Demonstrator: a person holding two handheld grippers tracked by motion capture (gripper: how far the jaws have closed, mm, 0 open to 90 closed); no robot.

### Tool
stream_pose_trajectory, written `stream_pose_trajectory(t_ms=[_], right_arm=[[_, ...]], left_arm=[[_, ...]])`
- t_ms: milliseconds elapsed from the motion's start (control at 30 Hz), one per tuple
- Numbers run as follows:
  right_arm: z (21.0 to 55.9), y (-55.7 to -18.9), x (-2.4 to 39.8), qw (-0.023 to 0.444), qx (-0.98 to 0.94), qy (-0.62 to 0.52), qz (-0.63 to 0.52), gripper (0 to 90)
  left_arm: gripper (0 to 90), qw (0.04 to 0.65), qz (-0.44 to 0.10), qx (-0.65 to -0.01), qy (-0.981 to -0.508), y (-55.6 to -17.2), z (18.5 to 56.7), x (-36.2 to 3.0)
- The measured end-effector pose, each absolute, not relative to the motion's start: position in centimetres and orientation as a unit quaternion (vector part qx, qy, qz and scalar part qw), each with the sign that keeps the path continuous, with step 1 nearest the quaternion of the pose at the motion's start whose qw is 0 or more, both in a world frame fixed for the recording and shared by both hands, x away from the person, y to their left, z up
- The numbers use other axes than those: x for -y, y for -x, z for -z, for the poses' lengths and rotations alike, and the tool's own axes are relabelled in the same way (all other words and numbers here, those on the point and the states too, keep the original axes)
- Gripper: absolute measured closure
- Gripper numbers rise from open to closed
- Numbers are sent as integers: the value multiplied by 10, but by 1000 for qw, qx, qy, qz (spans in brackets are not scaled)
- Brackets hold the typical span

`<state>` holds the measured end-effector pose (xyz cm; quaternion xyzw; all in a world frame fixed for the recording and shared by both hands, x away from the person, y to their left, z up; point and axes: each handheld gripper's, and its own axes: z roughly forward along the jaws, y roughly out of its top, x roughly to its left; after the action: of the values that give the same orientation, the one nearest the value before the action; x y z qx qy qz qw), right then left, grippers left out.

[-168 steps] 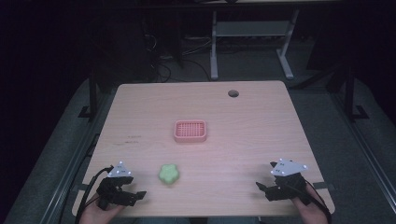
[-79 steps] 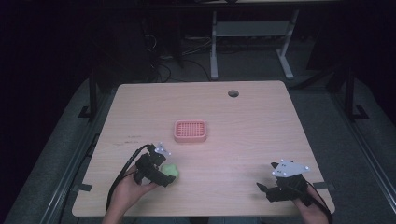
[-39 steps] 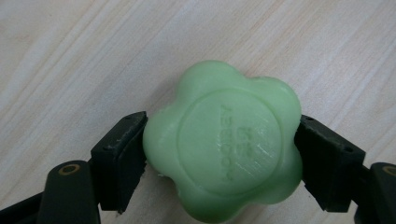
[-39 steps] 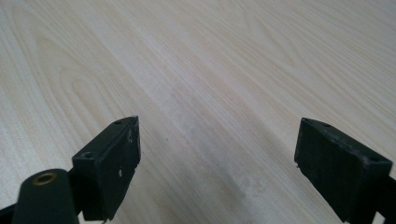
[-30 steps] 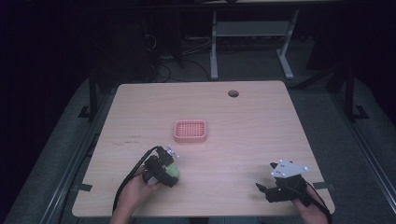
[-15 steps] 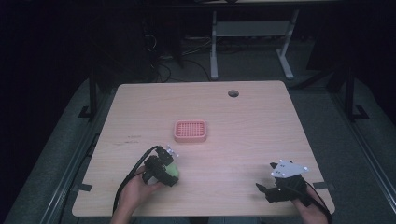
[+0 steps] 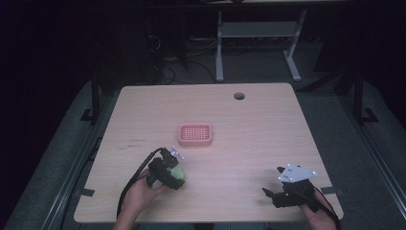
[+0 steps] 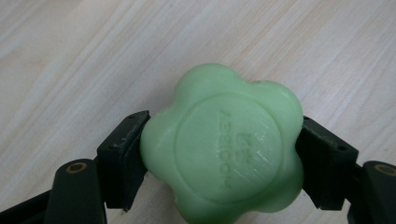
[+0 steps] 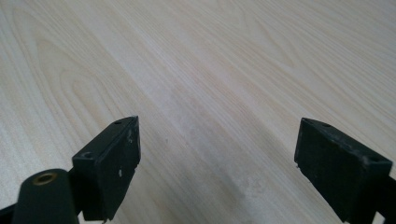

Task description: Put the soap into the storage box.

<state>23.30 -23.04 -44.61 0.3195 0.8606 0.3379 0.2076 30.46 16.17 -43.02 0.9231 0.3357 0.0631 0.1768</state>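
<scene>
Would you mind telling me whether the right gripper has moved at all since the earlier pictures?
No. The right gripper sits at the same spot by the table's near right corner, equally far from the pink tray, jaws open.

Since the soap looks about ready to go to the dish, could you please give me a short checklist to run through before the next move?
1. Grip: the left gripper has both jaws pressed against opposite sides of the green flower-shaped soap: ok.
2. Soap centred between the jaws: ok.
3. Soap lifted off the table: cannot tell.
4. Pink soap dish empty and lying flat: ok.
5. Path from soap to dish, up and slightly right in the high view, bare wood: ok.
6. Right gripper open, at the near right corner, well away from that path: ok.
</scene>
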Motion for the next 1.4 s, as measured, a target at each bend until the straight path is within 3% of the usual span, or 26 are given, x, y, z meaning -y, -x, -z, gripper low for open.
stream_pose_trajectory(t_ms=[1400], right_arm=[[445,-233,230,207,-858,-321,-343,139]], left_arm=[[263,205,-59,-329,-920,-355,388,-141]])
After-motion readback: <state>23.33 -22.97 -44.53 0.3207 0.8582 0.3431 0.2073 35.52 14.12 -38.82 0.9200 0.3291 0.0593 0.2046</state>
